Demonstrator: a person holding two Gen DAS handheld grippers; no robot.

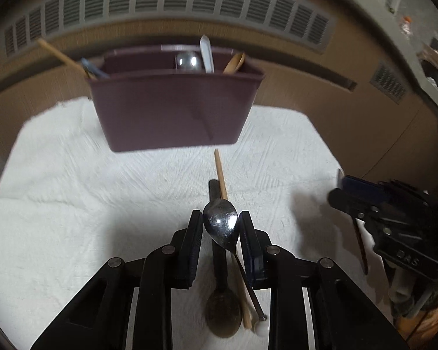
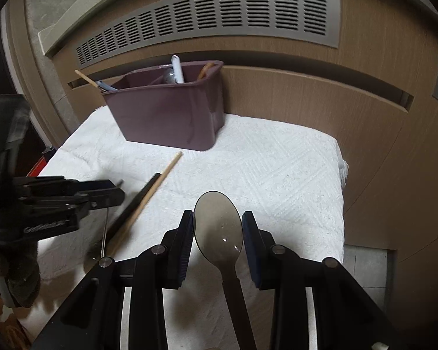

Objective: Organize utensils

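My left gripper is shut on the bowl of a shiny metal spoon, whose thin handle slants down to the right. Under it on the white towel lie a black spoon and a wooden stick, side by side. My right gripper is shut on the bowl of a smoky grey plastic spoon; its handle runs back between the arms. A purple bin at the towel's far edge holds several utensils. The right wrist view shows the left gripper at the left, the metal handle hanging below it.
The purple bin stands against a wooden wall panel with a grey vent grille above. The towel ends at the right near a tiled floor strip. The right gripper shows at the left wrist view's right edge.
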